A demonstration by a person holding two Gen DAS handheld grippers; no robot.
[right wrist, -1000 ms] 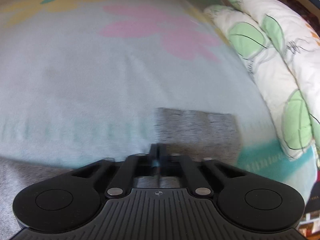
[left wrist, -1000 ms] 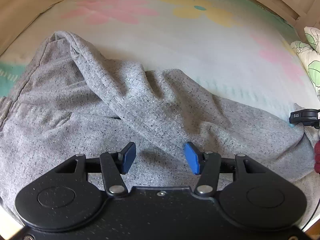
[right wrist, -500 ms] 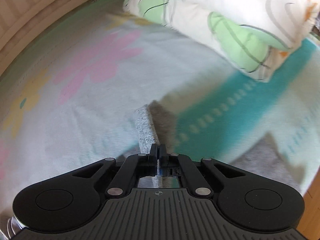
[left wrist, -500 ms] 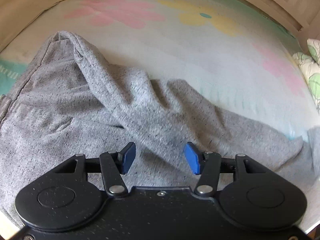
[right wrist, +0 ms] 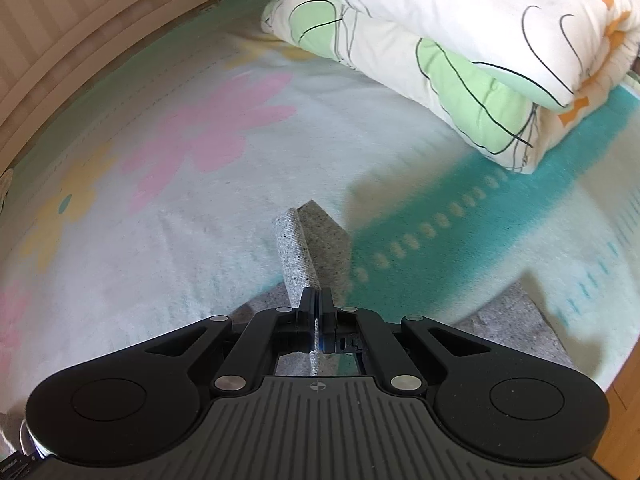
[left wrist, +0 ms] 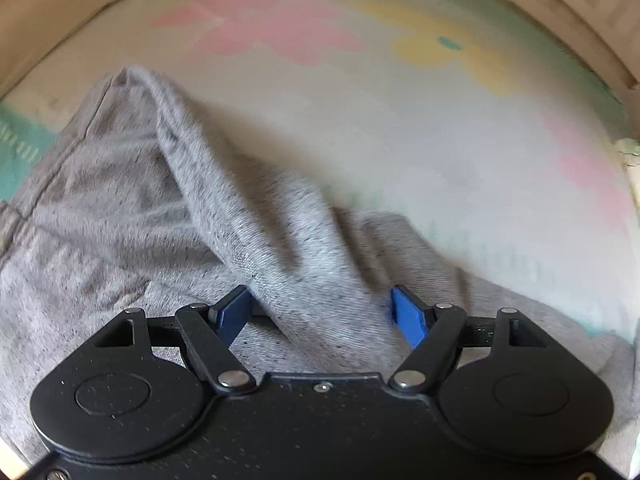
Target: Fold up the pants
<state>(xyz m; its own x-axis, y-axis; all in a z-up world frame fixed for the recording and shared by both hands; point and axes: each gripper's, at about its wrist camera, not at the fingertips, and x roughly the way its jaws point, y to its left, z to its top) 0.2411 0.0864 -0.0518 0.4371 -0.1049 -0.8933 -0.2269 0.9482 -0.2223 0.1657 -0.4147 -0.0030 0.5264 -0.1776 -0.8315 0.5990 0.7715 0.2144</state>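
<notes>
Grey speckled sweatpants [left wrist: 120, 216] lie bunched on a pastel flower blanket [left wrist: 400, 120]. A raised ridge of one leg runs from the upper left down between my left gripper's blue pads. My left gripper [left wrist: 322, 312] is open, with the ridge between its pads [left wrist: 406, 316]. My right gripper [right wrist: 319, 312] is shut on a leg cuff of the pants [right wrist: 296, 248], which sticks up edge-on above the blanket [right wrist: 180, 220]. Another grey part of the pants [right wrist: 516, 320] lies lower right.
A folded white quilt with green and orange prints [right wrist: 460, 52] lies at the far right of the bed. A wooden bed frame [right wrist: 80, 20] runs along the back. The bed's edge and the floor [right wrist: 624, 400] show at the right.
My right gripper has lifted and turned the cuff to the right, so the quilt came into view. My left gripper moved forward; the fabric ridge now lies between its pads.
</notes>
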